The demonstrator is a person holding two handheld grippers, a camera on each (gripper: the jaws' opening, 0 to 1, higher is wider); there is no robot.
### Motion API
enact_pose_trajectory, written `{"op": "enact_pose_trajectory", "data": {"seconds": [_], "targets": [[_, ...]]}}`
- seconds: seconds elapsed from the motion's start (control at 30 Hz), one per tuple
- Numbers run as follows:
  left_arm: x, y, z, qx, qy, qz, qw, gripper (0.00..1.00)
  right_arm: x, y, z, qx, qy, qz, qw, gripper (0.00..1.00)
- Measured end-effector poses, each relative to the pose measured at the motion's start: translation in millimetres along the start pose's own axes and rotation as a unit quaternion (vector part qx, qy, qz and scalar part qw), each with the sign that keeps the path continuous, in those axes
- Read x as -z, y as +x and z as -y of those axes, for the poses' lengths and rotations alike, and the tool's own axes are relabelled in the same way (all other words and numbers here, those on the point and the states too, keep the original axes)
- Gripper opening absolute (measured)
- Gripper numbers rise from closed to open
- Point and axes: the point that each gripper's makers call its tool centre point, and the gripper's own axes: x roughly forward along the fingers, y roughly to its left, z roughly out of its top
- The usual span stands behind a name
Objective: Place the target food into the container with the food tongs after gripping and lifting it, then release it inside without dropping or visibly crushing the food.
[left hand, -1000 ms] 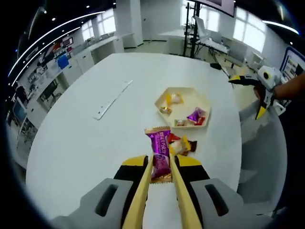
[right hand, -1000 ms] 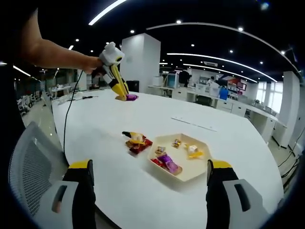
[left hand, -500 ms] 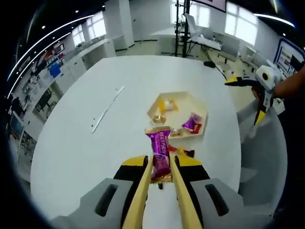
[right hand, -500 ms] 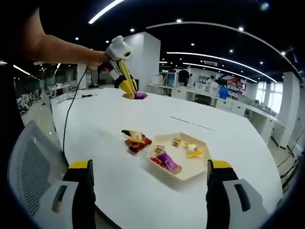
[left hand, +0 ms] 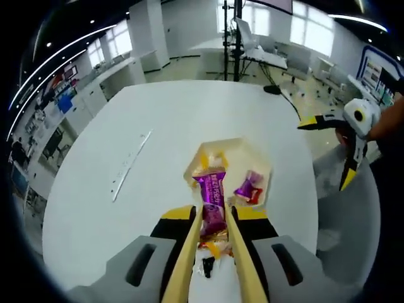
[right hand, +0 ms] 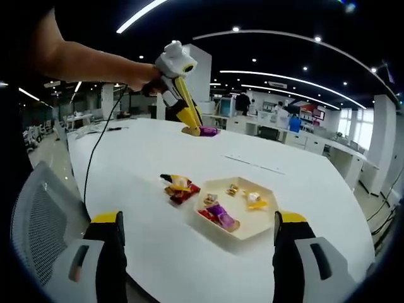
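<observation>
- Left tool [left hand: 214,218]: its two yellow jaws are pinched on a purple snack bar [left hand: 213,201], which stands lengthwise between them, wrapper end pointing away from the camera.
- In the left gripper view the bar hangs above the white table [left hand: 158,120], in line with the near edge of the cream hexagonal tray [left hand: 260,165].
- In the right gripper view the left tool [right hand: 201,130] is held high by a hand [right hand: 146,78], well above the table [right hand: 303,183], and the purple snack bar [right hand: 207,131] shows at its tips, clear of the surface.
- The tray [right hand: 265,222] holds several wrapped sweets, among them a purple one [left hand: 246,187] and a yellow one [left hand: 213,158].
- A small pile of red and yellow wrapped sweets [right hand: 177,187] lies on the table just beside the tray.
- A long clear ruler [left hand: 129,166] lies flat on the table, well apart from the tray.
- Right tool [right hand: 196,252]: jaws spread wide, nothing between them; it is held off the near table edge.
- In the left gripper view the right tool [left hand: 347,136] appears at the right, off the table edge, with its jaws apart.
</observation>
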Motion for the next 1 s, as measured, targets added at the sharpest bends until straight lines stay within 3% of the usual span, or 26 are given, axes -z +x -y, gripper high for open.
{"op": "enact_pose_trajectory", "data": {"seconds": [0.2,0.4,0.83,1.0], "targets": [[-16.7,24,7.2,0.007,0.007,-0.005,0.9999,0.19,-0.5,0,0,0.002,0.001,0.001,1.0,0.97],[-23.4,49,18.6,0.017,0.021,-0.014,0.9995,0.19,-0.1,0,1,0.003,0.0,0.0,1.0,0.97],[-51.1,79,31.0,0.037,0.046,-0.018,0.9981,0.19,-2.0,-1,2,0.005,0.002,0.005,1.0,0.96],[-53.7,88,37.3,0.048,0.049,-0.022,0.9974,0.19,-2.8,-1,2,0.005,0.003,0.007,1.0,0.97]]}}
